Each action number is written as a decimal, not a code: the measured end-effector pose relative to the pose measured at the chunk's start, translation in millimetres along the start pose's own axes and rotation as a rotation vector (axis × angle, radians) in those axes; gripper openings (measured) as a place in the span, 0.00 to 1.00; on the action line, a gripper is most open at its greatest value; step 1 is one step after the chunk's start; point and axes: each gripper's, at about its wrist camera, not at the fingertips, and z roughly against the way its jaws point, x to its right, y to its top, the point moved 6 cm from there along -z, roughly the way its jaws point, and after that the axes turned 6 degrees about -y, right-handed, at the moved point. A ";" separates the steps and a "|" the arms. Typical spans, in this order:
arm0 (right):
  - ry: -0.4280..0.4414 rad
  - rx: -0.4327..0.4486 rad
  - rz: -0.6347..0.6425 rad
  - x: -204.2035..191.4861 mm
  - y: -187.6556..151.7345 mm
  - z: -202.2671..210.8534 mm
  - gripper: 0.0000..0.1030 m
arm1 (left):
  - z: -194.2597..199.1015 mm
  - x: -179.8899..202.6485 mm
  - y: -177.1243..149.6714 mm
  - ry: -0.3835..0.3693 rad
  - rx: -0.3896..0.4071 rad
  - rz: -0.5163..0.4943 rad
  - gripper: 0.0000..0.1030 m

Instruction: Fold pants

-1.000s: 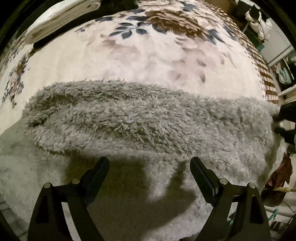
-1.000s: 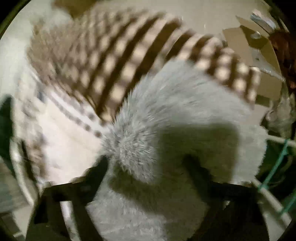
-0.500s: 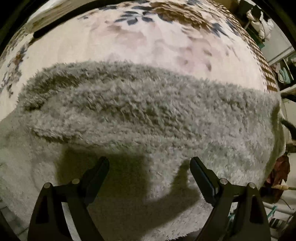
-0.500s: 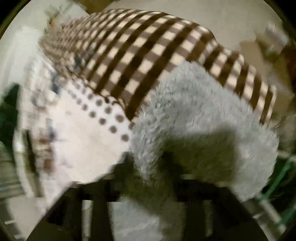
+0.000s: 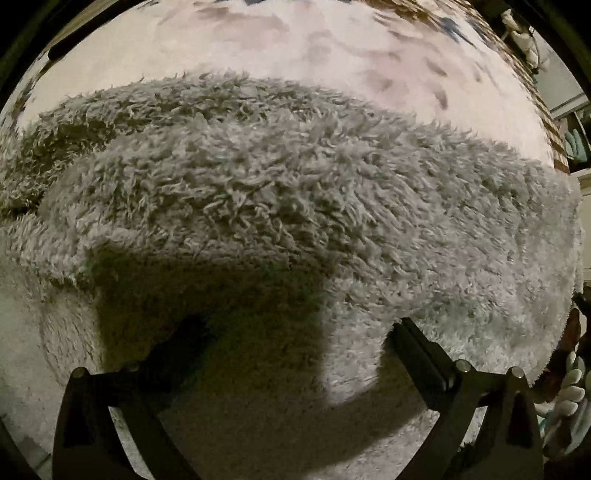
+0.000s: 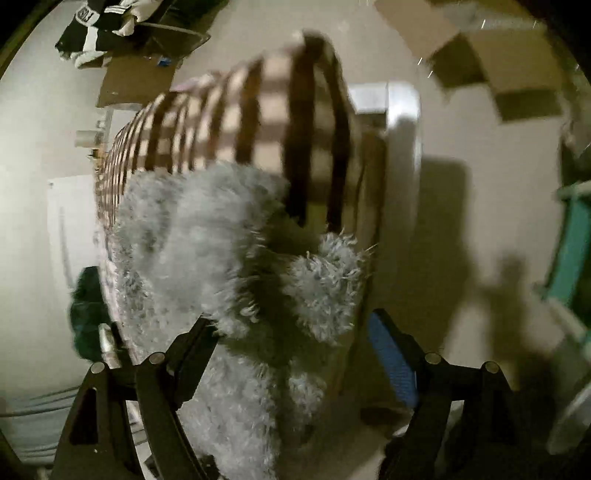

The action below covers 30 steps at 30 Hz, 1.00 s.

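Observation:
Fluffy grey pants lie folded lengthwise on a floral blanket, filling the left wrist view. My left gripper is open and low over the pants, its shadow on the pile. In the right wrist view the pants' end hangs over the bed's edge. My right gripper is open with pile between the jaws; its left finger touches the fabric, and the right finger with a blue pad stands apart.
A brown-and-cream checked border runs along the bed's edge. Cardboard boxes and dark clothes lie on the pale floor. A teal item stands at the right. A white glove shows at the left view's right edge.
My left gripper has moved forward and lower over the pants. My right gripper, shut on the pants' end half a second ago, has opened and swung toward the floor side.

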 end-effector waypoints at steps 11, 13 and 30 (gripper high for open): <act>0.082 0.105 0.011 3.8 11.4 27.0 0.37 | -1.7 9.2 31.8 0.006 -0.018 0.003 1.00; 0.112 0.070 -0.017 9.3 13.5 24.9 0.61 | -3.6 10.7 31.4 0.013 -0.011 0.008 1.00; 0.245 0.106 0.135 -41.5 16.8 -12.5 0.18 | -7.0 26.8 14.0 0.010 0.041 0.014 1.00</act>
